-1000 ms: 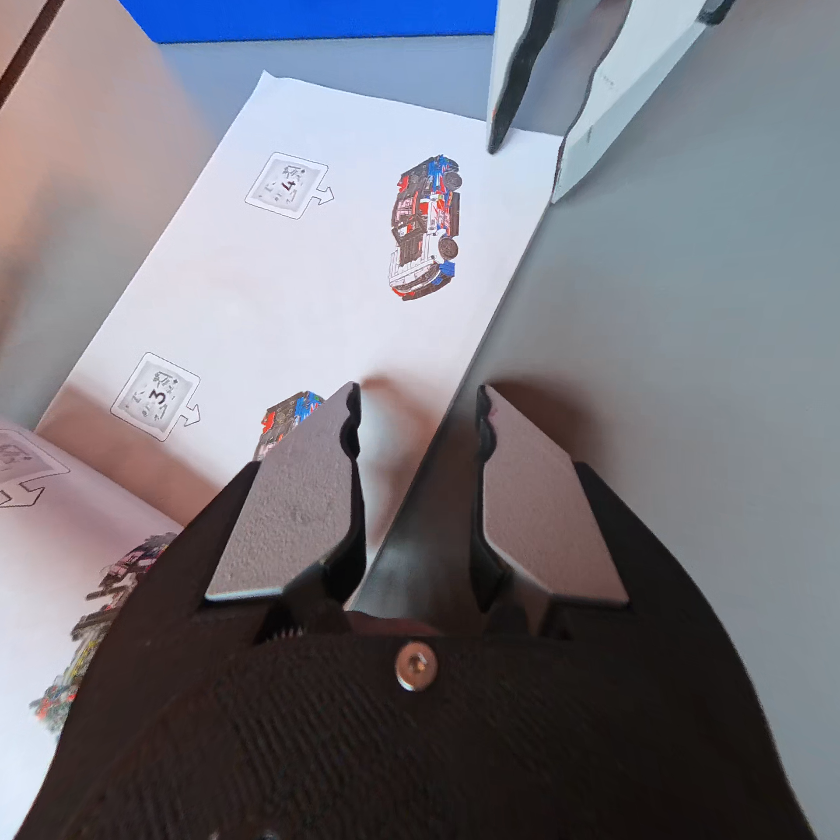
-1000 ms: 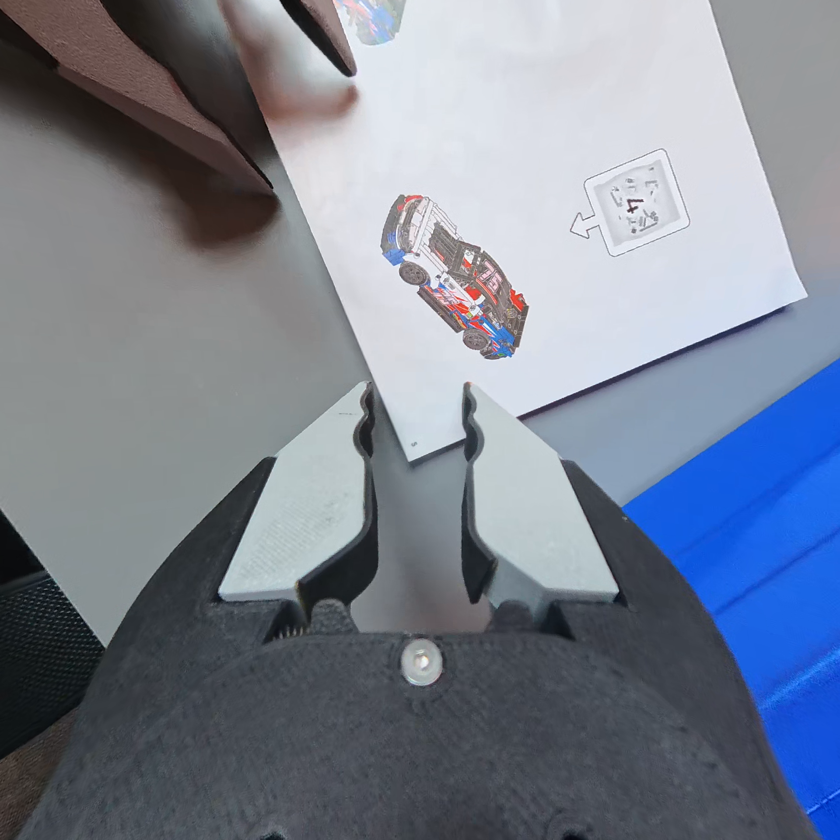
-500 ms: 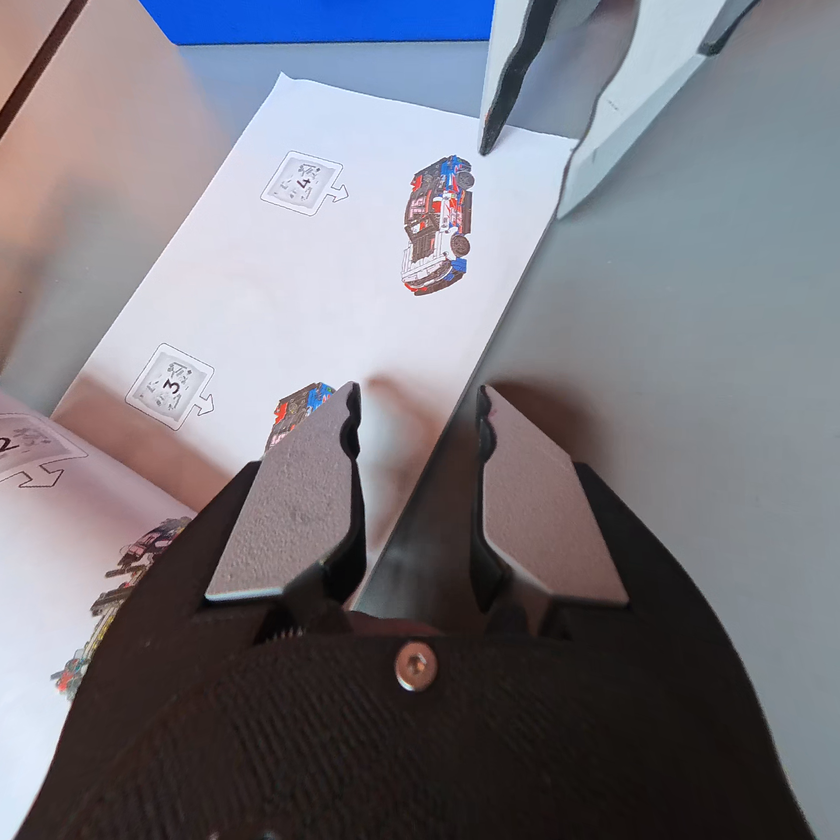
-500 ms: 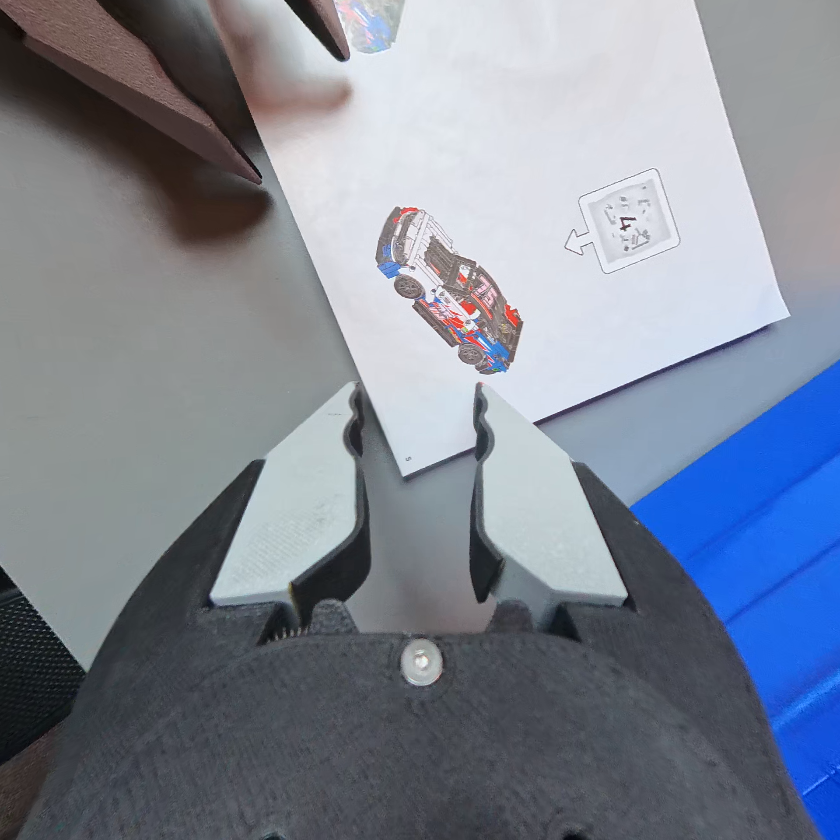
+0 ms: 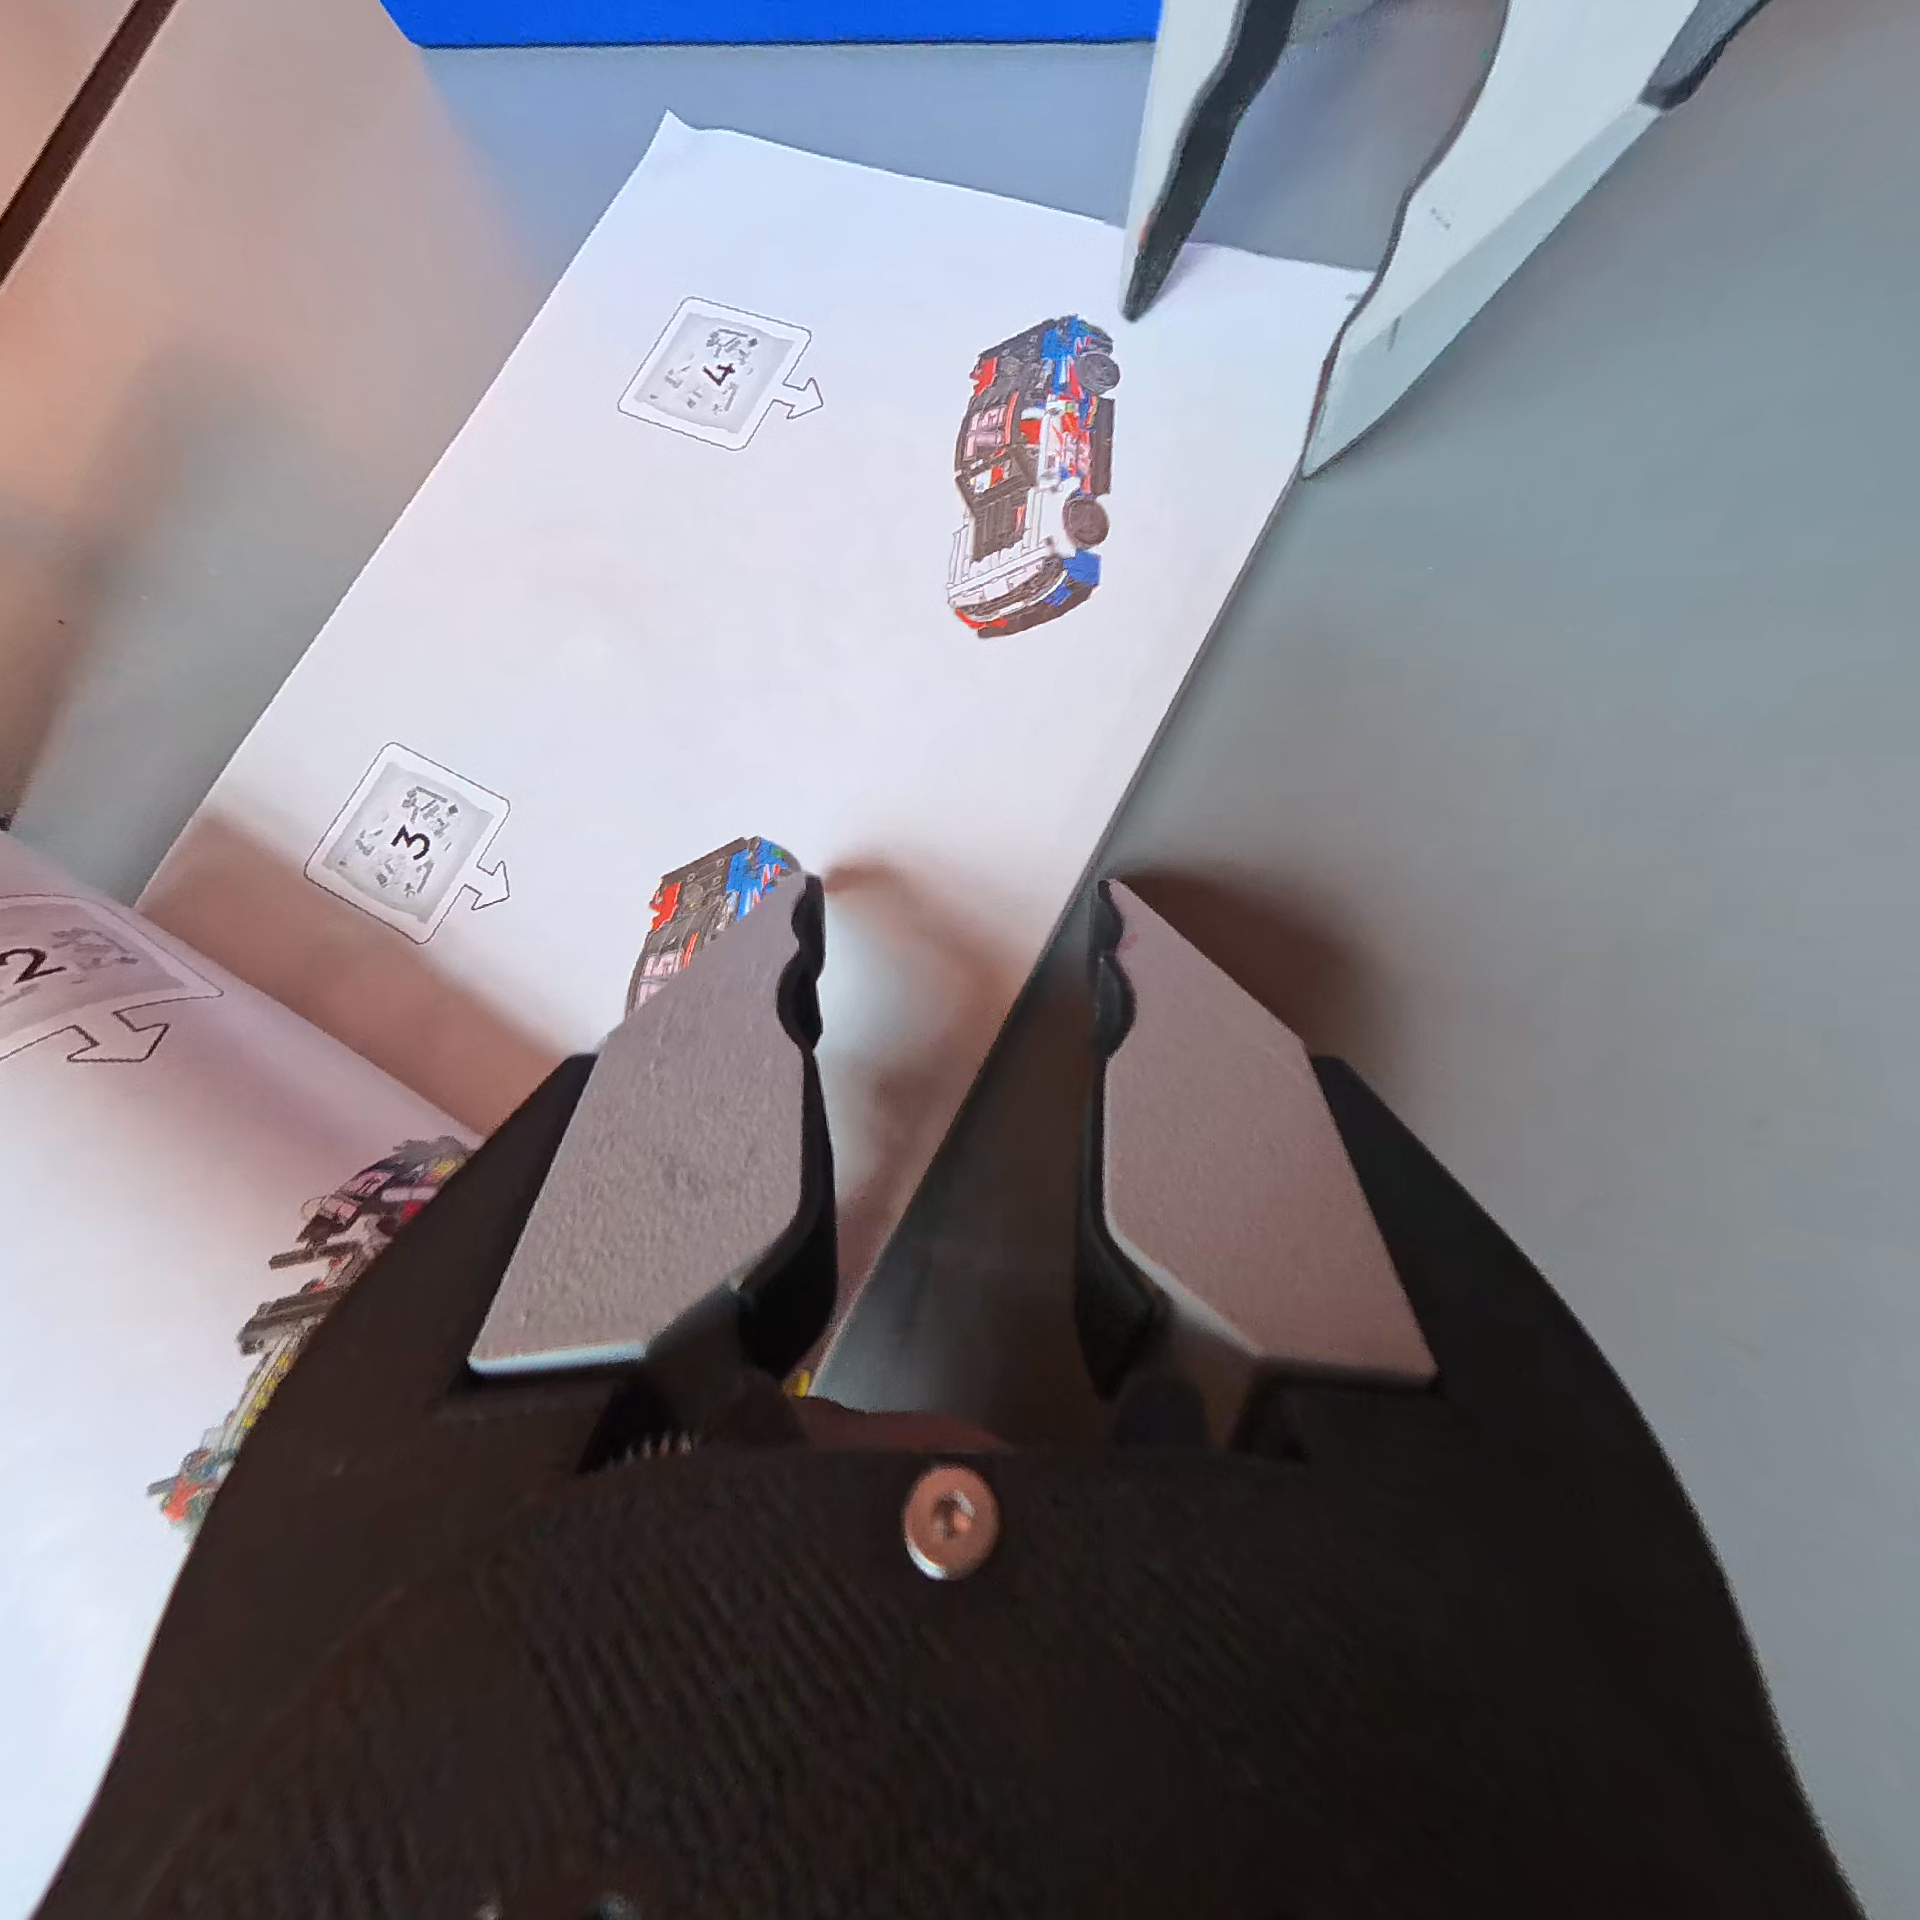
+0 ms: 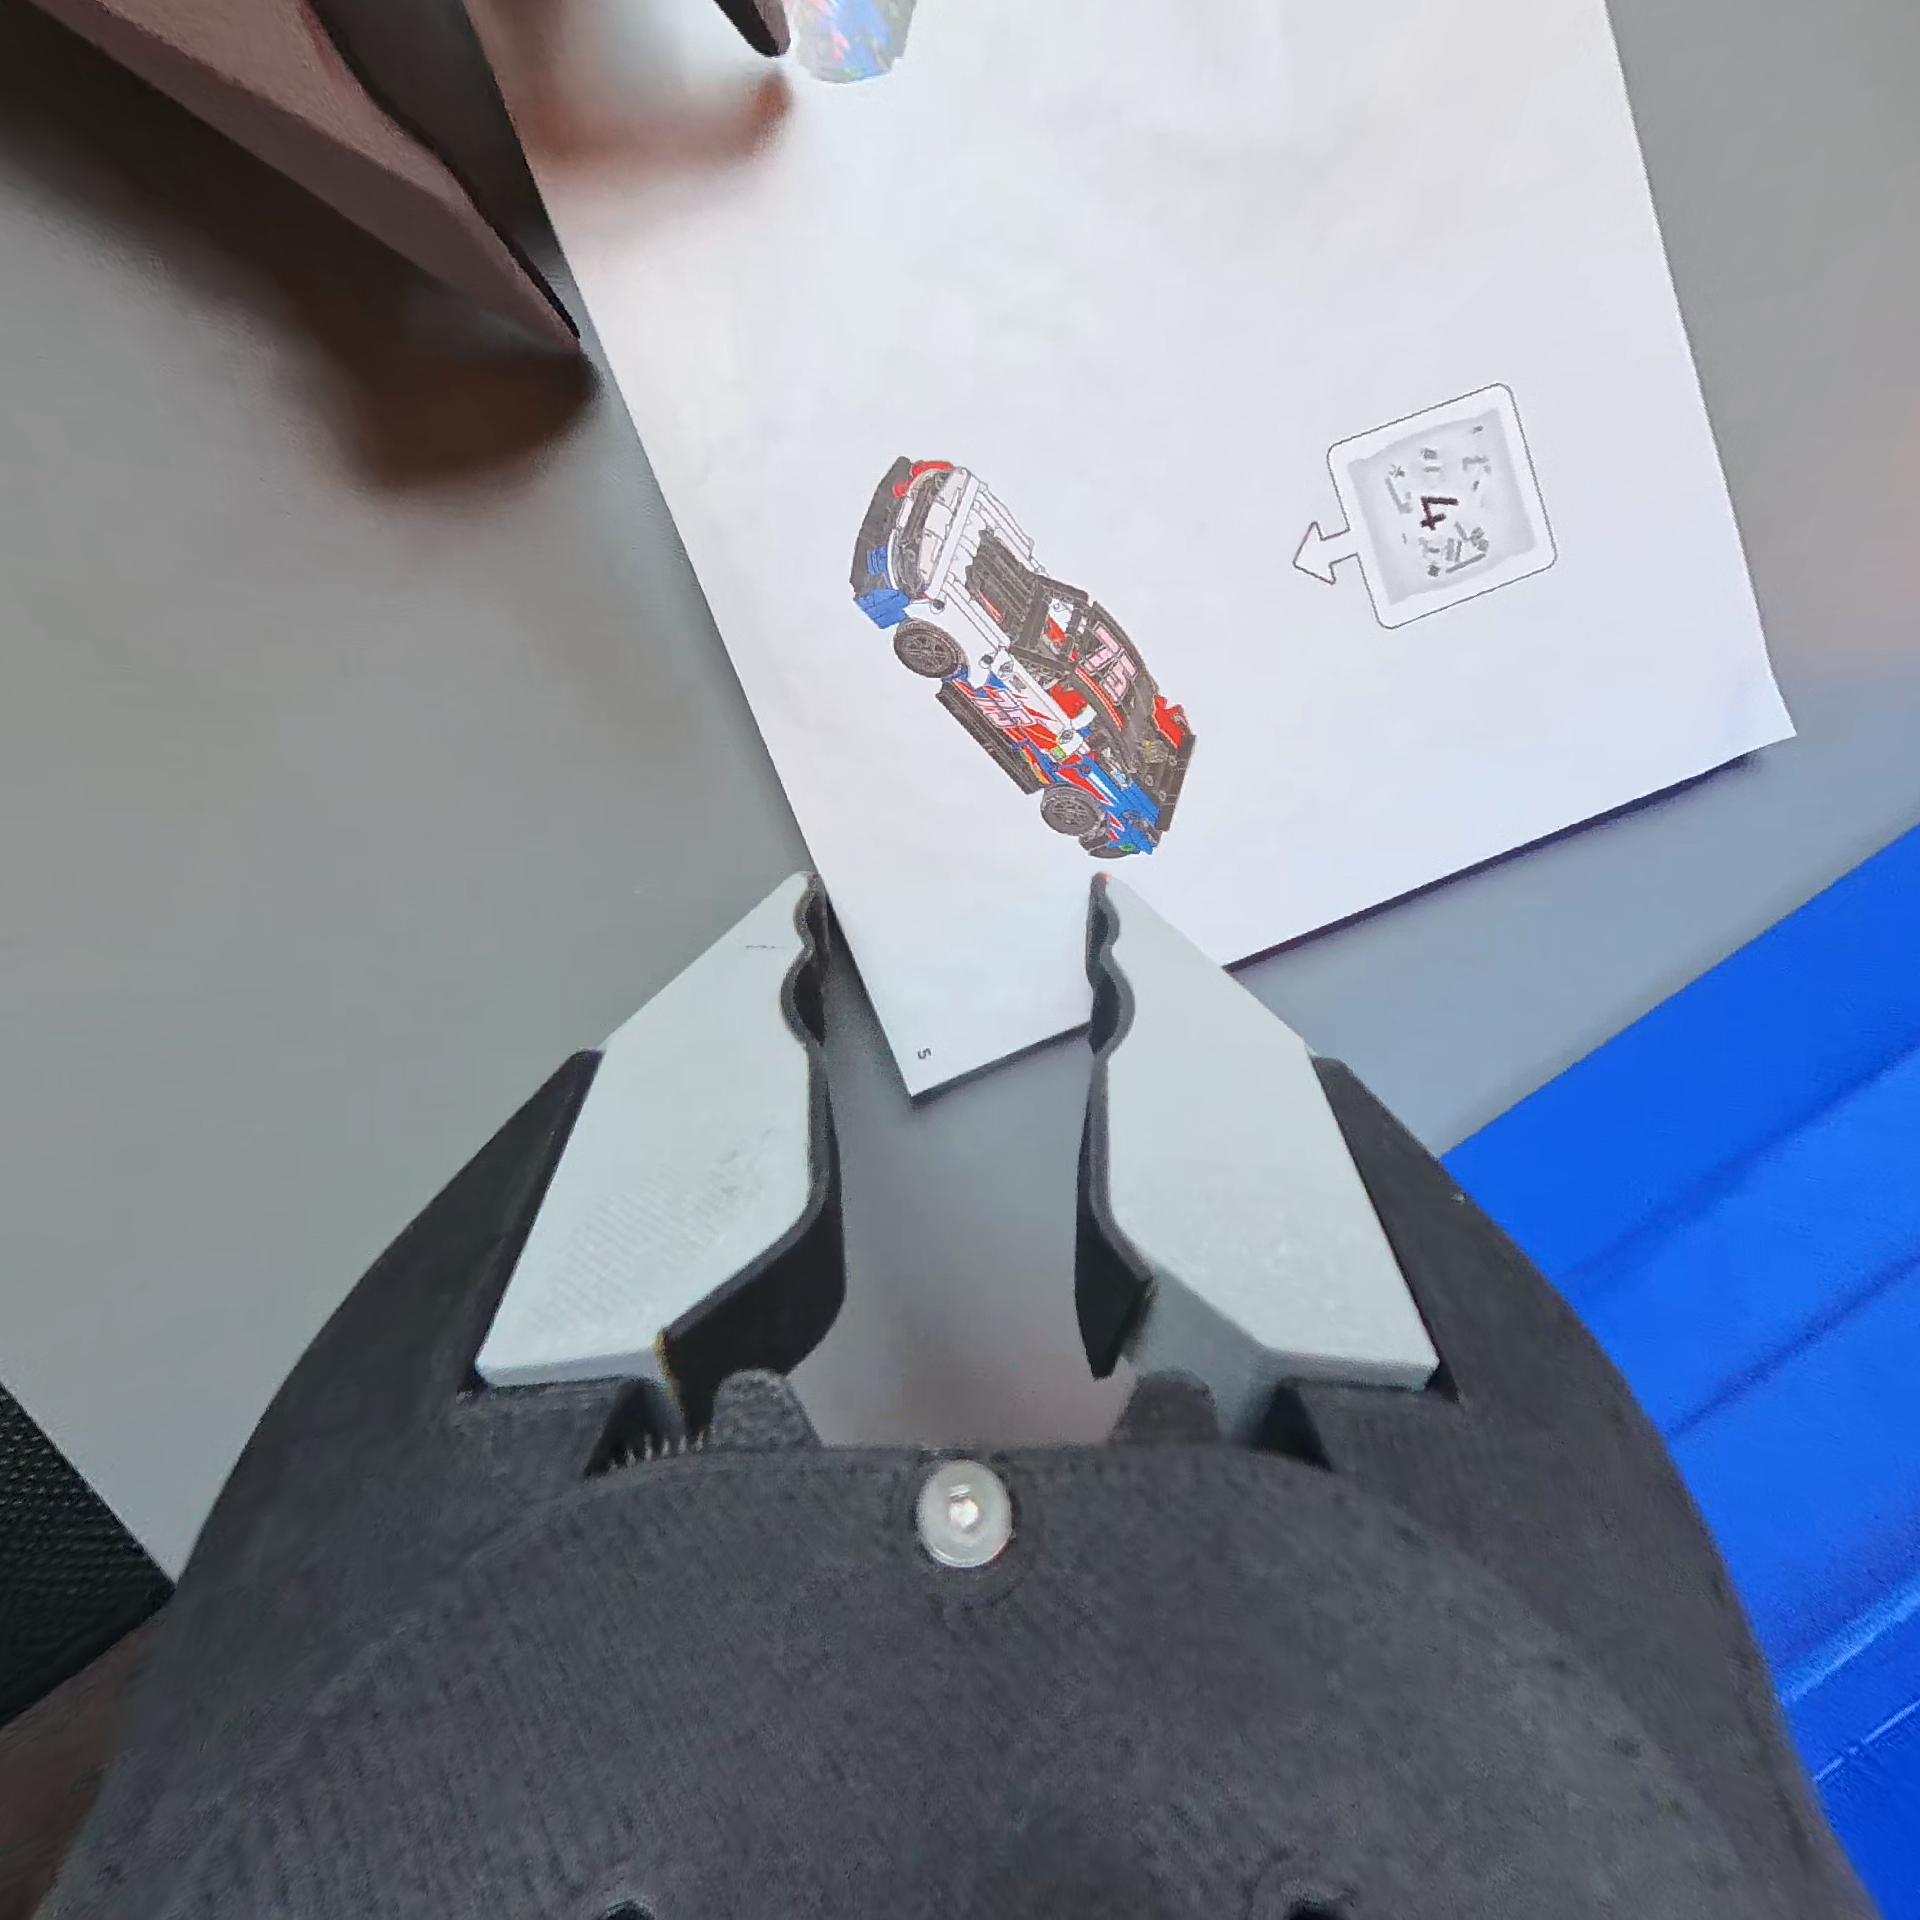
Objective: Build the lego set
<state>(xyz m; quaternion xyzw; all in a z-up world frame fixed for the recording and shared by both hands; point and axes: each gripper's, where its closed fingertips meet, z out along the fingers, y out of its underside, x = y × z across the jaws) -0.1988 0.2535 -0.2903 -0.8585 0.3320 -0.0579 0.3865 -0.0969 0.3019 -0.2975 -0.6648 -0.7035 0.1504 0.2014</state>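
An open instruction booklet (image 5: pixel 727 623) lies flat on the grey table (image 5: pixel 1558 831); its white page shows printed pictures of a car and numbered bag symbols. No loose bricks are in view. My left gripper (image 5: pixel 956 904) is open and empty, straddling the page's right edge. My right gripper (image 6: pixel 954 894) is open and empty, and the near corner of the page (image 6: pixel 1143 312) lies between its fingers. Each gripper shows in the other's view: the right one in the left wrist view (image 5: pixel 1226 390), the left one in the right wrist view (image 6: pixel 665 187).
A blue flat object (image 6: pixel 1714 1247) lies on the table beside the booklet's far end and also shows in the left wrist view (image 5: pixel 727 16). A raised, turned page (image 5: pixel 104 1195) curves up at the left. The table edge and a dark mesh surface (image 6: pixel 52 1558) are at the lower left.
My right gripper has opened wider and moved forward, so the page corner now lies between its fingers. The left gripper has stayed open and shifted slightly.
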